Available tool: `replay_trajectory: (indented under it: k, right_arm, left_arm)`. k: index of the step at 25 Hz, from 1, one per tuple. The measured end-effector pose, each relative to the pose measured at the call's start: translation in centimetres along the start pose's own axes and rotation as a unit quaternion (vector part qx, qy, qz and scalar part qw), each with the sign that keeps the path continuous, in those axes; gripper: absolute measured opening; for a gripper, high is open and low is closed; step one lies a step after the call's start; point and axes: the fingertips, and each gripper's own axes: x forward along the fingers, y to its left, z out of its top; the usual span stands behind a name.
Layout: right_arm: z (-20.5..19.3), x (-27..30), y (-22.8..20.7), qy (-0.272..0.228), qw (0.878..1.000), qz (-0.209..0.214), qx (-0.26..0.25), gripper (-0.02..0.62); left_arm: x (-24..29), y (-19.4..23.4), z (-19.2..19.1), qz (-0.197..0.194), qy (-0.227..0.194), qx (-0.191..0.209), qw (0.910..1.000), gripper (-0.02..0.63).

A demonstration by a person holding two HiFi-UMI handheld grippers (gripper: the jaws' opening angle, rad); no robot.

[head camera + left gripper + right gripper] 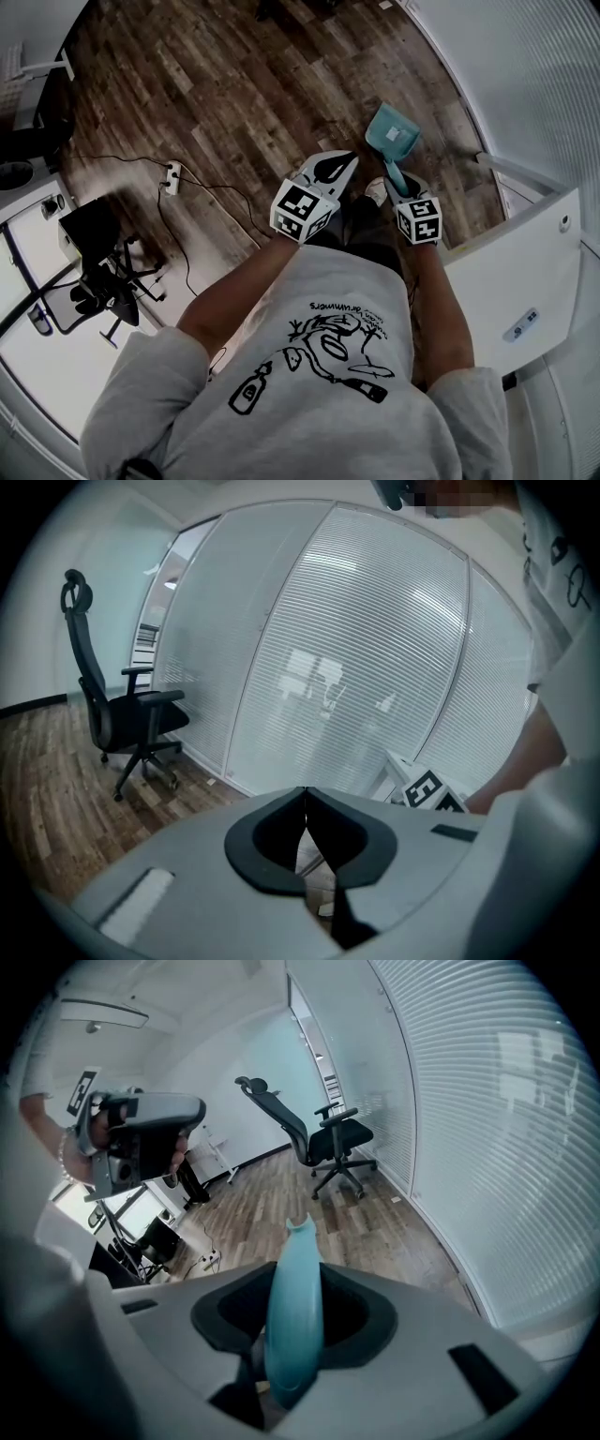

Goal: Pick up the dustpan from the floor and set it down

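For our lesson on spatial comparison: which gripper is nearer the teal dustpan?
Right. The right gripper grips the dustpan by its handle; the left gripper hangs beside it, apart.

Black office chair [103, 274], lower left. White power strip [172, 175] with black cable, left of centre on wood floor [234, 84]. Blind-covered glass wall [539, 84], upper right.

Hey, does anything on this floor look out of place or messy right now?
Only the white power strip lying out on the wood floor, its black cables trailing loose across the boards, a possible trip hazard. The teal dustpan is gripped by its handle in the right claw; no spill shows.
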Motion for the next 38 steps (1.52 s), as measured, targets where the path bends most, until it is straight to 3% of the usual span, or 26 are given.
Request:
replay_trajectory:
  k: [9, 24, 38]
  right_arm:
    - [-3.4, 0.4, 2.5, 0.027, 0.999, 0.020, 0.022, 0.112]
    - [-5.9, 1.0, 4.9, 0.090, 0.994, 0.055, 0.031, 0.115]
    - [-2.7, -1.0, 3.5, 0.043, 0.996, 0.033, 0.071, 0.147]
  left_arm:
    - [0.1, -0.2, 0.1, -0.001, 0.003, -0.001, 1.0000, 0.003]
    - [-0.5, -0.4, 0.1, -0.002, 0.003, 0.002, 1.0000, 0.003]
    - [-1.0, -0.9, 1.8, -0.005, -0.011, 0.009, 0.9999, 0.003]
